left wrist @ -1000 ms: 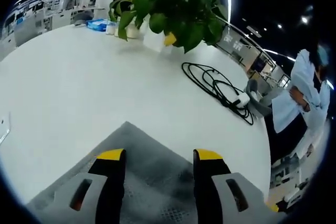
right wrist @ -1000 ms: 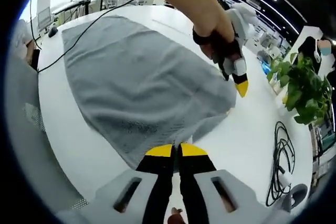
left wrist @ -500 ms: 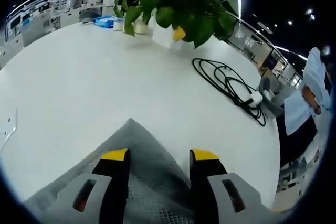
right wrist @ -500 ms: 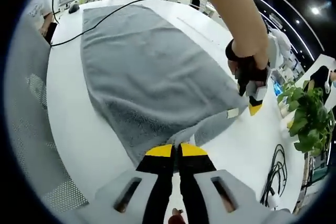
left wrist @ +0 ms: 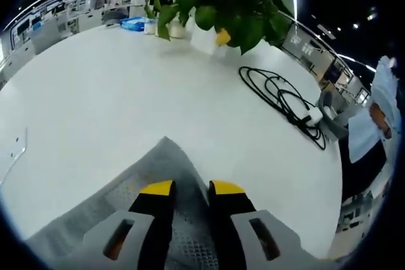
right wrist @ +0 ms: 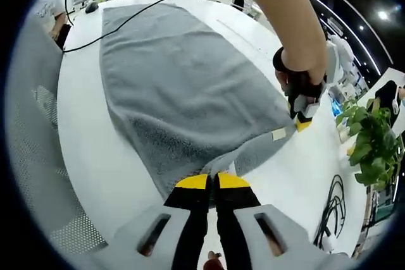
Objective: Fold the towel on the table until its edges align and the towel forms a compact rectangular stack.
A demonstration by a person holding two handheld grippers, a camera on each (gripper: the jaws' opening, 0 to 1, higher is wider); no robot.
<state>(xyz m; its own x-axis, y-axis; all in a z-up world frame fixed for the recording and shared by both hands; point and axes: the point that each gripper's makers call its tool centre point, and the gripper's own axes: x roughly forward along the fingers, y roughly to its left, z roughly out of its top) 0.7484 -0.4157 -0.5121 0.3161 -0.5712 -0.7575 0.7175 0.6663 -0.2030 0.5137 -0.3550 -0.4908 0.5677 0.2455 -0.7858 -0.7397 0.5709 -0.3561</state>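
A grey towel (right wrist: pixel 183 86) lies spread flat on the white table (right wrist: pixel 82 156). My right gripper (right wrist: pixel 212 181) is shut on its near corner, and the cloth rises into the yellow tips. In the left gripper view, a pointed towel corner (left wrist: pixel 168 156) runs between my own jaws. My left gripper (left wrist: pixel 192 189) has them drawn close together, pinching the cloth. The right gripper view shows that same left gripper (right wrist: pixel 301 118), held by a person's hand, at the towel's other corner beside a small white tag (right wrist: pixel 278 134).
A potted plant (left wrist: pixel 221 4) stands at the table's far side, with a coiled black cable (left wrist: pixel 281 102) and white adapter (left wrist: pixel 311 116) to its right. Another black cable (right wrist: pixel 126 17) crosses the towel's far end. A mesh chair (right wrist: pixel 44 156) is beside the table, and a person (left wrist: pixel 380 118) stands nearby.
My left gripper's jaws have closed from wide apart onto the towel corner. The right gripper has stayed shut on its corner, and the towel has not moved.
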